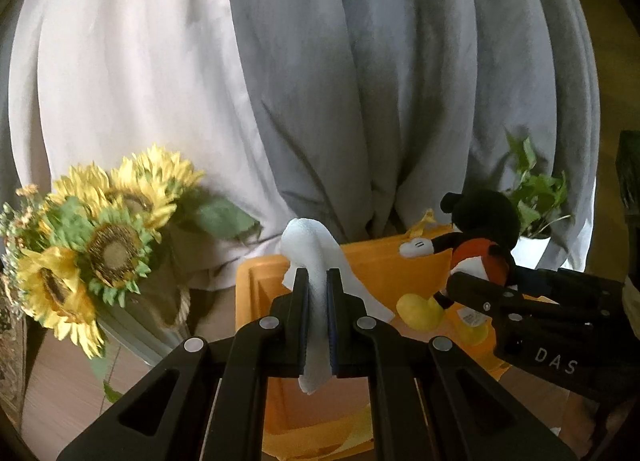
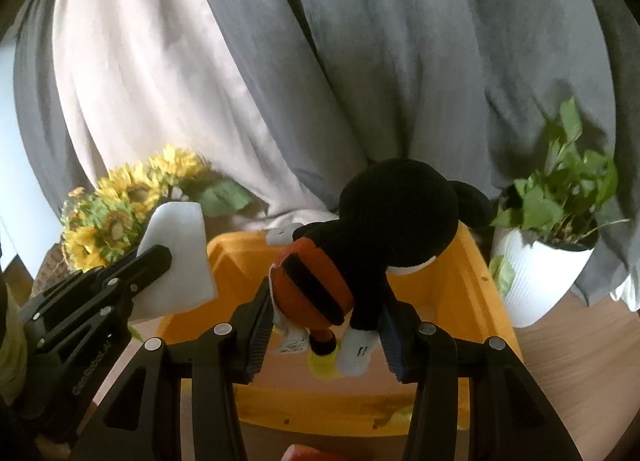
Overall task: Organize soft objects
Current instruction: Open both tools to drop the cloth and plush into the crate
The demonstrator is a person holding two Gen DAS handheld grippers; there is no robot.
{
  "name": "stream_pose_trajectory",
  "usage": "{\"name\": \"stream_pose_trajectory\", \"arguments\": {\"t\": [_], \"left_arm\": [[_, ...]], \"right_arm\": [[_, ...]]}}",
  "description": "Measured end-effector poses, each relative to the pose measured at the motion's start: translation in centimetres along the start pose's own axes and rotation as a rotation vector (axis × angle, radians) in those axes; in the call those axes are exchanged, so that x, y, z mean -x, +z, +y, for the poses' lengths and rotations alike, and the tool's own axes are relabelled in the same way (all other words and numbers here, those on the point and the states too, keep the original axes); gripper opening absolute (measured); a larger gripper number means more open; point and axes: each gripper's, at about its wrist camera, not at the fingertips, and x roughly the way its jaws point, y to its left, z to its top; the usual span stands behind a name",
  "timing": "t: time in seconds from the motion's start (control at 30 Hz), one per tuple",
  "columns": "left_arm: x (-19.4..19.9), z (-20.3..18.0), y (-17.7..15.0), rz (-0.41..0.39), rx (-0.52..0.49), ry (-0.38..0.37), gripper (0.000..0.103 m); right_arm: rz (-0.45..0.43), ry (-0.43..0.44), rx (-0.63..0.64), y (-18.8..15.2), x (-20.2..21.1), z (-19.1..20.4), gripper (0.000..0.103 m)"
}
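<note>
My left gripper (image 1: 317,281) is shut on a white cloth (image 1: 310,249) that stands up between its pads and hangs over the orange bin (image 1: 256,285). In the right wrist view the same cloth (image 2: 180,261) and left gripper (image 2: 158,257) show at the left. My right gripper (image 2: 326,307) is shut on a black, red and white mouse plush (image 2: 384,229), gripping its red middle above the orange bin (image 2: 472,285). The plush (image 1: 476,245) with its yellow shoes and the right gripper (image 1: 460,283) also show in the left wrist view, at the right.
A sunflower bouquet (image 1: 96,249) in a pale vase stands left of the bin. A green plant in a white ribbed pot (image 2: 540,265) stands to its right. Grey and cream curtains (image 1: 320,81) hang behind. The floor is wood.
</note>
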Motion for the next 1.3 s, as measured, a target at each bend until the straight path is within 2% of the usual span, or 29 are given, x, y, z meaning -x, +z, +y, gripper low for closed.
{"name": "stream_pose_trajectory", "arguments": {"t": [0.37, 0.43, 0.5, 0.63, 0.67, 0.73, 0.87, 1.23, 1.3], "left_arm": [[-3.3, 0.0, -1.5, 0.085, -0.007, -0.012, 0.01], [-3.4, 0.0, -1.5, 0.09, -0.006, -0.013, 0.016], [-3.7, 0.0, -1.4, 0.091, -0.003, -0.013, 0.028], [-3.6, 0.1, -1.3, 0.083, -0.003, -0.006, 0.034], [-3.6, 0.2, -1.3, 0.082, -0.002, -0.006, 0.036], [-3.3, 0.2, -1.3, 0.079, 0.002, -0.001, 0.037], [-2.4, 0.4, -1.3, 0.067, 0.012, 0.003, 0.037], [2.0, 0.1, -0.7, 0.012, 0.015, 0.017, 0.04], [2.9, 0.0, -0.6, 0.0, 0.013, 0.023, 0.044]], "right_arm": [[0.101, -0.011, -0.003, -1.3, -3.9, -0.8, 0.049], [0.112, -0.013, -0.002, -1.4, -4.4, -1.0, 0.049], [0.122, -0.016, -0.006, -1.3, -4.7, -1.1, 0.051], [0.136, -0.026, -0.015, -1.2, -5.0, -1.3, 0.055], [0.135, -0.031, -0.011, -1.2, -5.0, -1.2, 0.058], [0.127, -0.043, -0.001, -1.1, -4.8, -1.1, 0.07], [0.099, -0.082, 0.021, -0.9, -4.0, -0.8, 0.07], [0.021, -0.107, 0.02, -0.8, 0.0, -0.4, 0.07], [0.006, -0.109, 0.02, -0.8, 0.9, -0.3, 0.07]]}}
